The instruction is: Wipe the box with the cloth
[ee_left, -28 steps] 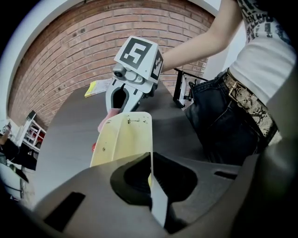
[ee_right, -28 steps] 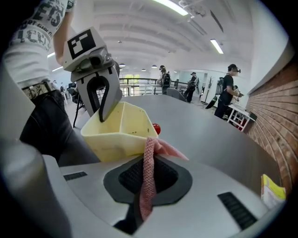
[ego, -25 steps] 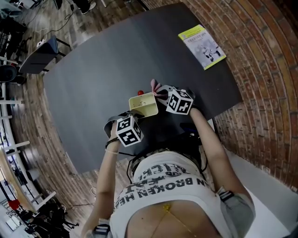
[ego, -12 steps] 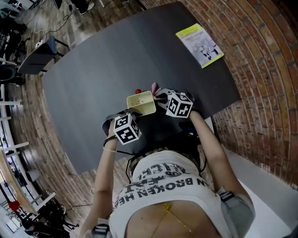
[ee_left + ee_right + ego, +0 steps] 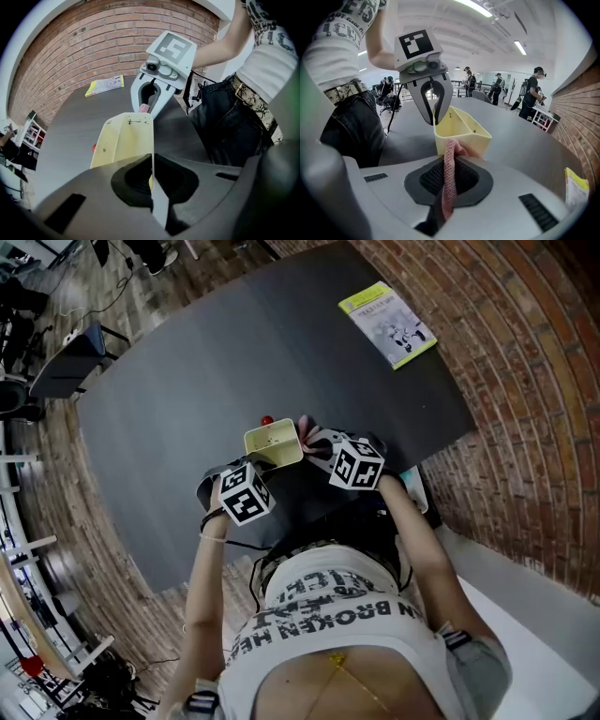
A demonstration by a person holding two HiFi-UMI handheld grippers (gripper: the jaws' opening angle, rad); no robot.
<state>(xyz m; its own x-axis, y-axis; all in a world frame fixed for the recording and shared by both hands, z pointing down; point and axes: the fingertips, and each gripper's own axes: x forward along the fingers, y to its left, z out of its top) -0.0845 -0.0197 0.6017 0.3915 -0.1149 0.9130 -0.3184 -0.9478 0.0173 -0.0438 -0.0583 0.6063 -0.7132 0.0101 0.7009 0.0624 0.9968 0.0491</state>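
A pale yellow open box [image 5: 273,442] stands on the dark table [image 5: 187,381] just in front of the person. My left gripper [image 5: 255,463] is shut on the box's near wall [image 5: 124,140], which runs thin between its jaws. My right gripper [image 5: 317,442] is at the box's right side, shut on a pink cloth [image 5: 449,183]. The cloth's free end [image 5: 307,427] lies against the box's outer wall [image 5: 461,133]. In the right gripper view, the left gripper [image 5: 434,110] clamps the far rim.
A small red thing [image 5: 267,420] lies on the table just behind the box. A yellow-edged booklet [image 5: 386,322] rests at the table's far right, near the brick wall. Several people stand in the room beyond the table.
My right gripper has slid with the cloth along the box's right side, nearer to the person. The left gripper and the box have kept still.
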